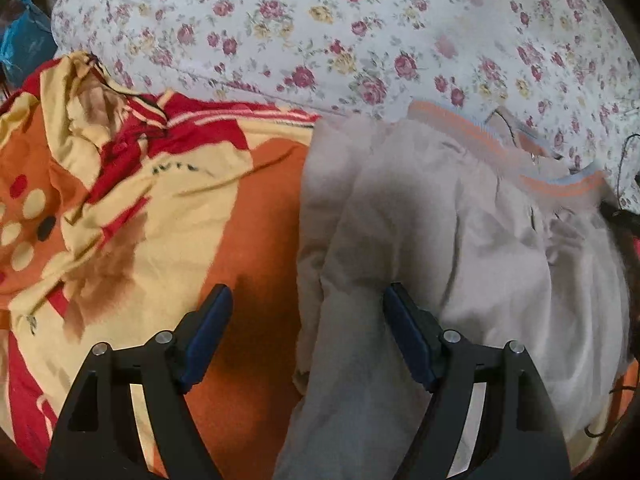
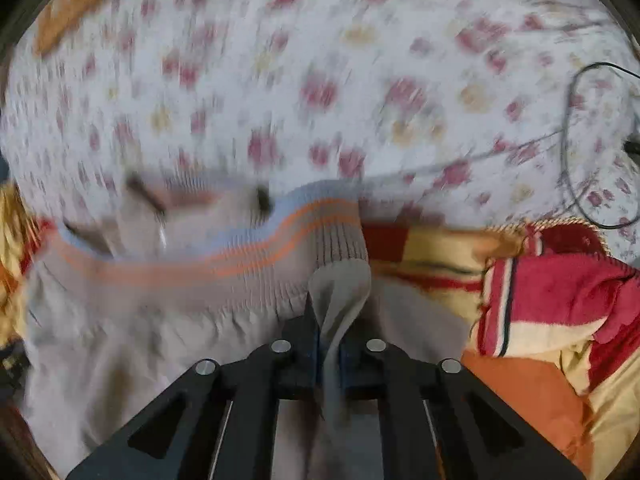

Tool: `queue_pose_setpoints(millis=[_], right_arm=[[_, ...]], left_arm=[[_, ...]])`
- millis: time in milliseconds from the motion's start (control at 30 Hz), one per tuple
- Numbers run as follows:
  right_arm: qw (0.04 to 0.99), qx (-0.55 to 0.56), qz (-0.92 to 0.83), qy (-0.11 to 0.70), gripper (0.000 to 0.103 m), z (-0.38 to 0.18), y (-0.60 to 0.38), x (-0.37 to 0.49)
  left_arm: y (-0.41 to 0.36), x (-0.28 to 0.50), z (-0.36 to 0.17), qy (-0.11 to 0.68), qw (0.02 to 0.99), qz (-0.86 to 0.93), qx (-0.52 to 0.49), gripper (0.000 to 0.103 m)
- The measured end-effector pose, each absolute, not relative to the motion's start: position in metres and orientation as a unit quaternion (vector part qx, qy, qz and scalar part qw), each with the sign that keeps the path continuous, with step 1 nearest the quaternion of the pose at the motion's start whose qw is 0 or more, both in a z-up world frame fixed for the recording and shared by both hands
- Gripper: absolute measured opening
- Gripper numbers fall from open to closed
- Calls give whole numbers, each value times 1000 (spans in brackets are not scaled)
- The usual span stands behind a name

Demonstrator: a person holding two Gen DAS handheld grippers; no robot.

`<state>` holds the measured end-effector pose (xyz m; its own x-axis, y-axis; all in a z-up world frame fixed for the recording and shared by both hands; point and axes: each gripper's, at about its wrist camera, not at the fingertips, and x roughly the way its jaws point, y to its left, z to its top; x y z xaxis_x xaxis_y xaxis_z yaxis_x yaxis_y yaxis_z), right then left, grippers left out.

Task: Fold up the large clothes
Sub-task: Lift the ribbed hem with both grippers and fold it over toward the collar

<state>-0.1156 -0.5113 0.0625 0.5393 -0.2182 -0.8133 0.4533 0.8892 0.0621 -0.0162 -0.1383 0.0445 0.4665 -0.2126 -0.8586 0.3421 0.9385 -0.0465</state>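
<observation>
A beige jacket (image 1: 440, 232) with an orange-and-blue striped ribbed hem (image 1: 468, 132) lies crumpled on the bed. My left gripper (image 1: 308, 304) is open just above the jacket's left edge, with its blue pads (image 1: 404, 332) apart and empty. In the right wrist view, which is blurred by motion, my right gripper (image 2: 328, 320) is shut on a fold of the jacket (image 2: 340, 292) just below the striped hem (image 2: 240, 256).
An orange, red and yellow blanket (image 1: 140, 208) lies bunched to the left of the jacket and shows at the right in the right wrist view (image 2: 540, 300). A floral sheet (image 1: 320, 32) covers the bed behind. A black cable (image 2: 572, 140) loops at the right.
</observation>
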Motion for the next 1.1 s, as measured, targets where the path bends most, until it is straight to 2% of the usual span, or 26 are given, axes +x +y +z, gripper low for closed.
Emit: queue_pose_setpoints(millis=[100, 167, 233, 300, 400, 500, 633, 733, 767, 800, 833, 900, 1000, 1100], right_arm=[[858, 135, -249, 428, 7, 57, -533, -124], [840, 165, -239, 458, 17, 41, -540, -124], [842, 167, -244, 451, 39, 48, -531, -134], [856, 158, -239, 430, 48, 69, -510, -146], [885, 143, -166, 411, 48, 92, -465, -149], [891, 135, -57, 430, 50, 89, -416, -116], [892, 153, 4, 425, 71, 74, -368, -65], [874, 134, 33, 465, 70, 46, -336, -20], [868, 107, 27, 484, 70, 34, -323, -14], [866, 85, 14, 493, 60, 27, -315, -6], [867, 62, -1, 494, 26, 21, -308, -2], [876, 38, -11, 481, 0, 24, -297, 4], [889, 50, -14, 456, 0, 32, -292, 12], [880, 58, -26, 470, 0, 18, -293, 27]], left_arm=[[-141, -11, 42, 490, 855, -158, 60, 79], [-142, -10, 38, 494, 854, -155, 58, 79], [-139, -10, 36, 493, 855, -155, 49, 79], [-136, -11, 36, 495, 854, -155, 47, 79], [-131, -12, 40, 495, 854, -154, 41, 79], [-127, -17, 45, 497, 853, -158, 32, 78], [-122, -26, 47, 494, 853, -168, 27, 78], [-121, -31, 44, 491, 854, -168, 22, 79], [-121, -32, 44, 490, 855, -169, 21, 79], [-122, -32, 43, 489, 855, -170, 22, 79], [-122, -32, 43, 488, 855, -173, 24, 79], [-119, -31, 45, 484, 858, -173, 18, 79], [-115, -28, 46, 479, 861, -170, -2, 79], [-119, -30, 48, 473, 863, -176, 9, 79]])
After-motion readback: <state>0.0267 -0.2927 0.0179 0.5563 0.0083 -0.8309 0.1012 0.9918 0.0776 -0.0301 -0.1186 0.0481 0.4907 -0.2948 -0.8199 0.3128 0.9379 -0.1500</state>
